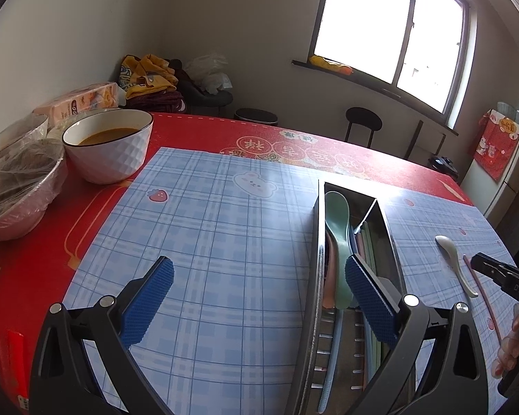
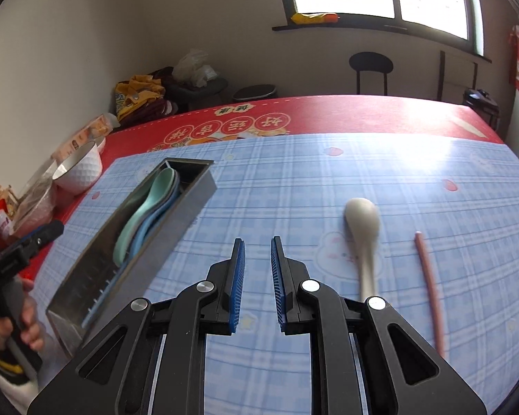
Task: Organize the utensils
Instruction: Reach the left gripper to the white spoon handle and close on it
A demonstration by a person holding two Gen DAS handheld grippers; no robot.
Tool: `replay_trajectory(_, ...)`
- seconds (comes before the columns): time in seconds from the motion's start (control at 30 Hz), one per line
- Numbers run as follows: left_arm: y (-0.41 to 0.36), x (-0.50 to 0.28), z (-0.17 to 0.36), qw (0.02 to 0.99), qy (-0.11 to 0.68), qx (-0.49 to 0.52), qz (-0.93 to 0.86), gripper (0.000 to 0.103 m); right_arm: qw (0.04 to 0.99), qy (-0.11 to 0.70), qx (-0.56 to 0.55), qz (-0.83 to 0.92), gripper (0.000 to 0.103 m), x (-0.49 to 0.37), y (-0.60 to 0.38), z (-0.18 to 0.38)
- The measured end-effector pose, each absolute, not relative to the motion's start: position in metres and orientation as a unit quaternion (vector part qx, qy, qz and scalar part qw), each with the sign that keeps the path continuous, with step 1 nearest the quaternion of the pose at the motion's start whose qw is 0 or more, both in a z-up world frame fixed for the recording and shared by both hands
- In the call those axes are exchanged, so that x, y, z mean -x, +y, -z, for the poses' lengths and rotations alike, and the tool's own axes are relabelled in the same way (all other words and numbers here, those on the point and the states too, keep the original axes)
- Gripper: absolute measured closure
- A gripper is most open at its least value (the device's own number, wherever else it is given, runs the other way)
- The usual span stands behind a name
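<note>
One long metal utensil tray sits on the blue checked mat, and loose beside it we've got one white ceramic soup spoon and one thin pink chopstick. Over by the wall, one white faceted bowl and two film-wrapped bowls. Spoons stacked in the tray overlap too much to count.

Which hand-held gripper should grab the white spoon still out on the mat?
Right. The right hand-held gripper is empty, with the white spoon just beside it. The left hand-held gripper sits across the metal tray, farther away.
</note>
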State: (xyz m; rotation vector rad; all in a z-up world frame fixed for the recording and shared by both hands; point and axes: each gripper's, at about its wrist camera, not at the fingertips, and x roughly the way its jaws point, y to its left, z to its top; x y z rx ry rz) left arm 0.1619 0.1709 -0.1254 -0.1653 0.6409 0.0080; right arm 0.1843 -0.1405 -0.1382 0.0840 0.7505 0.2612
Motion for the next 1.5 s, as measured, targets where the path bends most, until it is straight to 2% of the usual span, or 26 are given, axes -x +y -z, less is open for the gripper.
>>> replay_trajectory(0.2, 0.164, -0.165, 0.129, 0.943, 0.324, 0.069, -0.013, 0.006, 0.924, 0.367, -0.058, -0.095, 0.087, -0.16, -0.209, 0.147)
replay_trajectory(0.43, 0.139, -0.152, 0.105, 0.951, 0.306, 0.041, -0.02, 0.006, 0.927, 0.368, -0.056, -0.053, 0.087, -0.146, -0.267, 0.154)
replay_trajectory(0.7, 0.063, -0.149, 0.081, 0.951, 0.305, 0.004, 0.045, 0.008, 0.928, 0.364, -0.07, -0.04, 0.087, -0.148, -0.297, 0.162)
replay_trajectory(0.9, -0.017, -0.165, 0.091, 0.936, 0.332, -0.031, 0.115, 0.031, 0.925, 0.363, -0.097, -0.054, 0.087, -0.15, -0.308, 0.17)
replay_trajectory(1.07, -0.075, -0.188, 0.117, 0.913, 0.373, -0.04, 0.161, 0.059, 0.922, 0.363, -0.113, -0.074, 0.087, -0.15, -0.312, 0.173)
replay_trajectory(1.17, -0.1, -0.206, 0.135, 0.897, 0.404, -0.033, 0.177, 0.064, 0.918, 0.367, -0.118, -0.09, 0.087, -0.151, -0.31, 0.175)
replay_trajectory(1.5, -0.144, -0.233, 0.17, 0.875, 0.443, -0.04, 0.191, 0.064, 0.909, 0.361, -0.173, -0.115, 0.087, -0.151, -0.324, 0.179)
